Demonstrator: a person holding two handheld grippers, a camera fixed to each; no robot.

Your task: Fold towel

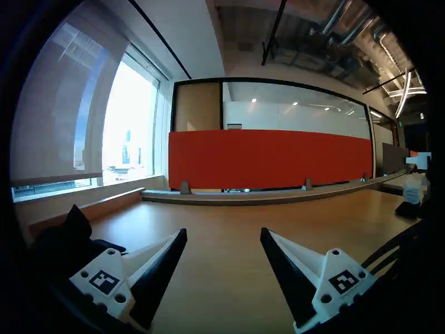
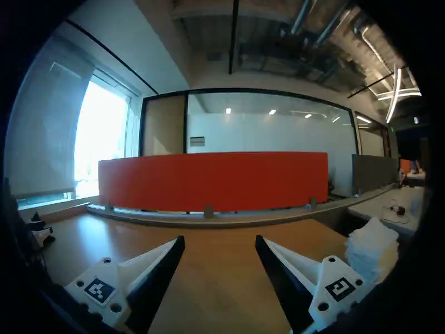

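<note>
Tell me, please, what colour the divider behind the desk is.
The divider is orange-red, clearest in the right gripper view.

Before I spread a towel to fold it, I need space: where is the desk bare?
The desk is bare across its middle, up to the red divider. Its right side is crowded by the towel stack; a dark object sits at its left, by the window.
</note>
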